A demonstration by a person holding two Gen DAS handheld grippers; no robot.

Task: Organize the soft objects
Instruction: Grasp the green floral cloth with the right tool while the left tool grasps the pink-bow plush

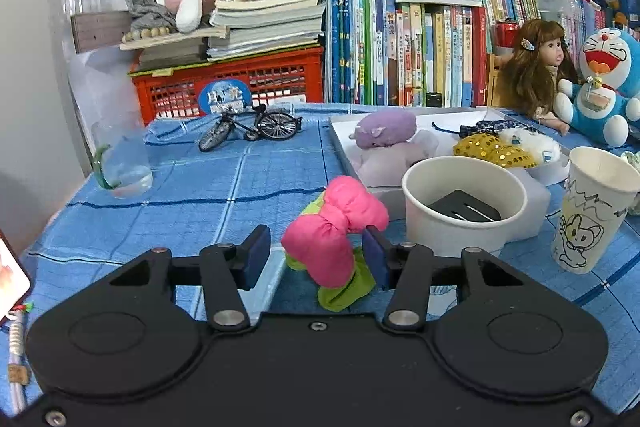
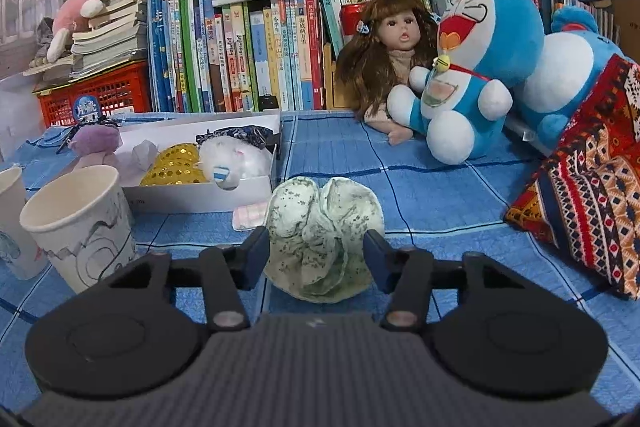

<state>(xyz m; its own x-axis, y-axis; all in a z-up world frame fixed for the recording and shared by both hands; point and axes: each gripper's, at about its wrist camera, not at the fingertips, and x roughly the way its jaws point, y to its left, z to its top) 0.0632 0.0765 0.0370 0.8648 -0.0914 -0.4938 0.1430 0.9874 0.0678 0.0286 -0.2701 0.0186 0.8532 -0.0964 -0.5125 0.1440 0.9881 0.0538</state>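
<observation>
A pink padded bow with green cloth under it (image 1: pixel 334 231) lies on the blue checked cloth between the fingers of my open left gripper (image 1: pixel 316 257); the right pad is close to it, the left pad apart. A pale green floral fabric piece (image 2: pixel 322 239) lies between the fingers of my open right gripper (image 2: pixel 316 257), both pads beside it. A white tray (image 1: pixel 340 143) holds a purple plush (image 1: pixel 386 131), a gold sequin piece (image 1: pixel 494 149) and a white fluffy toy (image 1: pixel 528 143). The tray also shows in the right wrist view (image 2: pixel 208 193).
A white paper bowl (image 1: pixel 464 203) and a drawn-on paper cup (image 1: pixel 588 211) stand right of the bow. A model bicycle (image 1: pixel 250 127), a glass vase (image 1: pixel 120 155), a doll (image 2: pixel 392 43), Doraemon plushes (image 2: pixel 476 67), a patterned cushion (image 2: pixel 592 187) and books surround the table.
</observation>
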